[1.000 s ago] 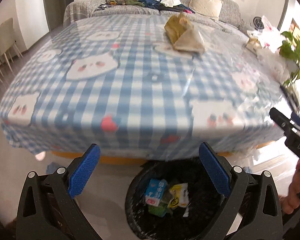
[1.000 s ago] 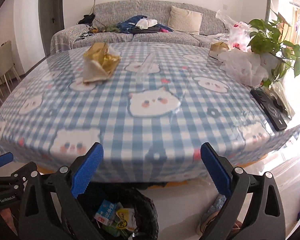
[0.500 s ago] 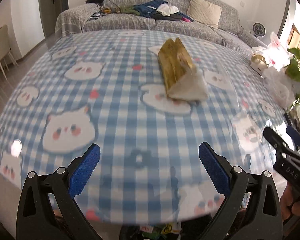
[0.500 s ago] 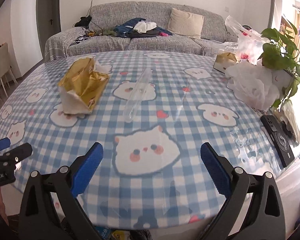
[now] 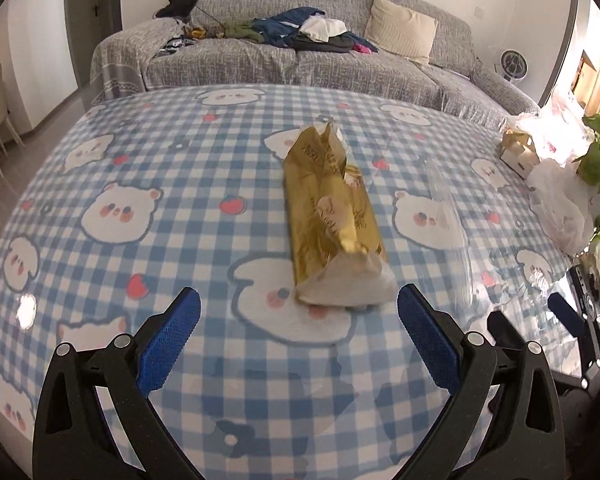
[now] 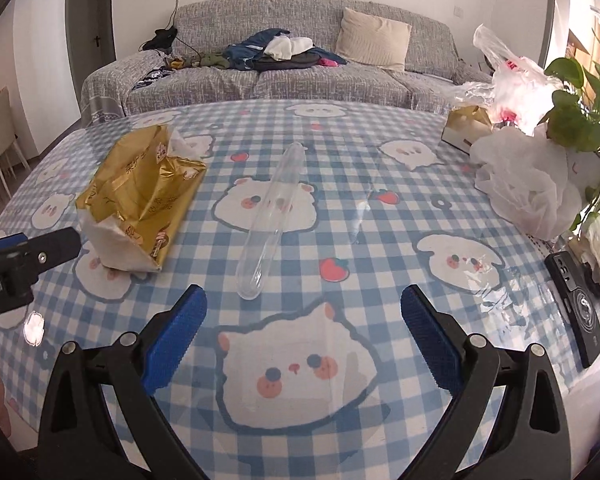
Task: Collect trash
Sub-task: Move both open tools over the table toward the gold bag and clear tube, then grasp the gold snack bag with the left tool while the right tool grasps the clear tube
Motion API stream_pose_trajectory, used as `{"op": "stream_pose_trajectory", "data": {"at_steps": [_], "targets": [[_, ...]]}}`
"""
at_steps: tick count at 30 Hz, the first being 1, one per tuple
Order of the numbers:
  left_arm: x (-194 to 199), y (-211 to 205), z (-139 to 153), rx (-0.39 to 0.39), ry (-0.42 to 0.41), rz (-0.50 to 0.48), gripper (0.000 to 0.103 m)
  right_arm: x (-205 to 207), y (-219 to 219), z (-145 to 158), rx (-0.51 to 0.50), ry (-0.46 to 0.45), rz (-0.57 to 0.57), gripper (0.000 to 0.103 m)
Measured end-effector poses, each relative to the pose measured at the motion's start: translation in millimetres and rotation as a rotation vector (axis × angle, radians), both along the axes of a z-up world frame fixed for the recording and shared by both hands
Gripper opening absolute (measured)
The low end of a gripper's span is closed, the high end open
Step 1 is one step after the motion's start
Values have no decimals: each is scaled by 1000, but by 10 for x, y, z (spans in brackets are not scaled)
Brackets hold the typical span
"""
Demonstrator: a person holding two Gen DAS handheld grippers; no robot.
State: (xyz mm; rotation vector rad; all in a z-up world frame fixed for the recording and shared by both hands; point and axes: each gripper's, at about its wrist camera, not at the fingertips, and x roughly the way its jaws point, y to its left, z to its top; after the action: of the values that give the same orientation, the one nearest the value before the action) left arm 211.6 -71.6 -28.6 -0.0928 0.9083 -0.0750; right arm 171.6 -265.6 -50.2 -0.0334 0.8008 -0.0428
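A crumpled gold wrapper (image 5: 332, 220) with white paper at its near end lies on the blue checked tablecloth (image 5: 140, 184). My left gripper (image 5: 299, 328) is open just short of it, nothing between its blue pads. In the right wrist view the same gold wrapper (image 6: 140, 200) lies at the left, and a clear plastic tube (image 6: 272, 216) lies in the middle of the tablecloth (image 6: 380, 168). My right gripper (image 6: 303, 330) is open in front of the tube's near end and holds nothing. The tube (image 5: 448, 216) also shows faintly right of the wrapper.
White plastic bags (image 6: 520, 176), a small gold box (image 6: 466, 126) and a leafy plant (image 6: 580, 112) crowd the table's right side. A black phone (image 6: 580, 304) lies near the right edge. A grey sofa (image 6: 300, 60) with clothes stands behind the table.
Both grippers rose from beside the black bin below the table edge and moved forward over the table. The wrapper and tube are much closer now. The bin has left view.
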Motion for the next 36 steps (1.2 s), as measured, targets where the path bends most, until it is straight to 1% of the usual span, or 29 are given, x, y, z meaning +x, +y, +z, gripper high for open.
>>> {"op": "stream_pose_trajectory", "data": {"at_steps": [3,7,10,15,16,18,19,21,22,23,24,25,26,27,28,29,32,36], "targets": [[115,-47,-1,19,7,-1,97,54,39,-21,-9,3,7,94],[305,-58,-32,8,30,11,97,168,69,-61,-8,17,9,92],[457,-80,-79,23,43,15,97,275,98,-86,-10,25,12,91],[700,-151,-191,33,77,1,95,465,149,-121,-21,35,21,86],[729,-162,-210,35,77,-1,94,519,156,-139,-19,39,22,84],[785,-182,-272,49,83,-5,84,584,171,-168,-19,51,31,80],[821,-188,-328,57,100,-5,81,619,183,-194,-25,57,36,78],[872,-178,-422,42,137,-2,67,673,206,-237,-33,66,40,73],[901,-166,-471,23,161,-1,63,704,207,-260,-26,74,39,70],[896,-167,-462,31,145,2,57,720,205,-275,-17,81,37,65],[897,-173,-460,37,145,1,41,740,200,-294,-2,91,35,62],[898,-188,-464,45,151,-5,40,749,195,-308,6,97,34,57],[887,-192,-458,48,146,-10,31,756,195,-321,13,104,35,50],[878,-195,-458,49,144,-14,29,759,199,-337,22,110,42,44],[851,-194,-447,53,135,-21,26,754,198,-354,24,116,49,30],[835,-195,-439,57,130,-26,21,747,201,-360,21,114,52,25],[767,-175,-398,68,117,-31,17,706,204,-358,22,109,52,24],[669,-141,-357,74,110,-32,15,633,221,-326,20,97,64,23]]}}
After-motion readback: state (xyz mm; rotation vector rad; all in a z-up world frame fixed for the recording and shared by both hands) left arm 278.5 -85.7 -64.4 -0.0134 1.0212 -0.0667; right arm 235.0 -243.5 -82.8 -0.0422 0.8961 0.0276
